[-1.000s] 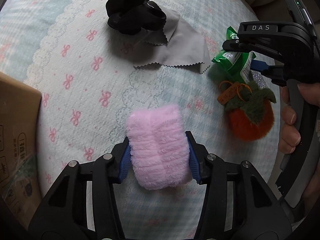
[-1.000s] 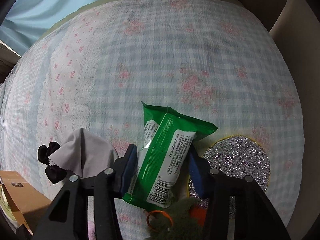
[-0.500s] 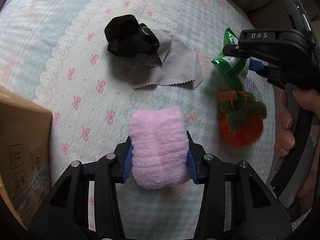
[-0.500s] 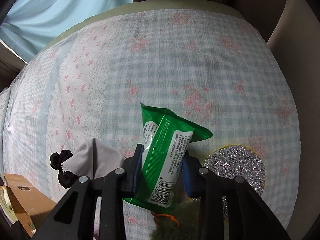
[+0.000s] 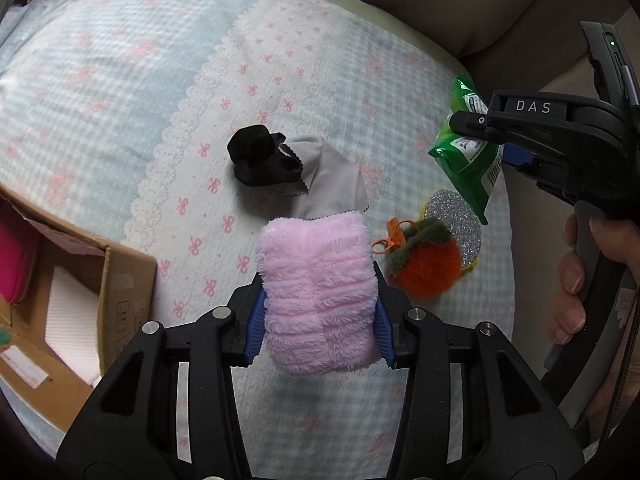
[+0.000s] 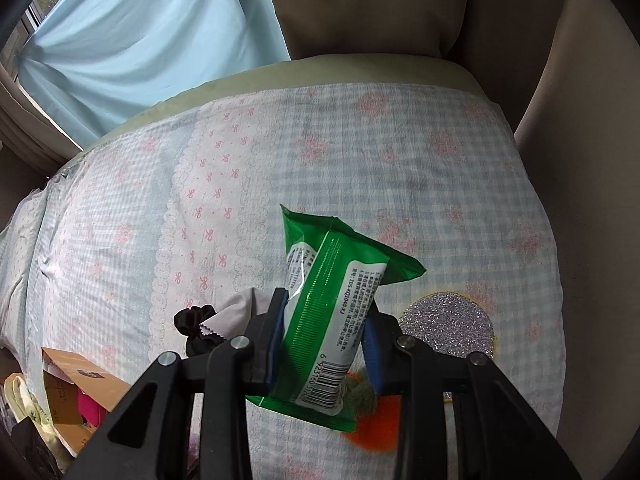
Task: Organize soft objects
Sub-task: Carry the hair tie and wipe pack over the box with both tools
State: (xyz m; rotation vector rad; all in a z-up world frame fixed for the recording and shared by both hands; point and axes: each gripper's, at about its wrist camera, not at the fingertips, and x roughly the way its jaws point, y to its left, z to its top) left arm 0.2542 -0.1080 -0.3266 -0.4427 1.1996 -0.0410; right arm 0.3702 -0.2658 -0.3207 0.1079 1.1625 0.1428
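Observation:
My left gripper (image 5: 318,320) is shut on a fluffy pink cloth (image 5: 318,292), which hangs above the patterned bedspread (image 5: 120,80). My right gripper (image 6: 326,344) is shut on a green tissue pack (image 6: 332,320), also lifted off the bed; the same pack (image 5: 468,152) and the gripper holding it (image 5: 500,140) show at the right of the left wrist view. On the bed lie a black scrunchie (image 5: 260,156), a grey cloth (image 5: 332,184), an orange plush fruit with a green top (image 5: 424,260) and a glittery silver disc (image 5: 456,220).
An open cardboard box (image 5: 60,292) with a pink item and white padding inside stands at the lower left, beside the bed. A person's hand (image 5: 576,272) grips the right handle. Beige upholstery (image 6: 400,8) and a light blue curtain (image 6: 140,40) lie beyond the bed.
Both grippers have risen with their loads, so the bed looks farther away. The right jaws closed onto the tissue pack. The cardboard box has come into fuller view.

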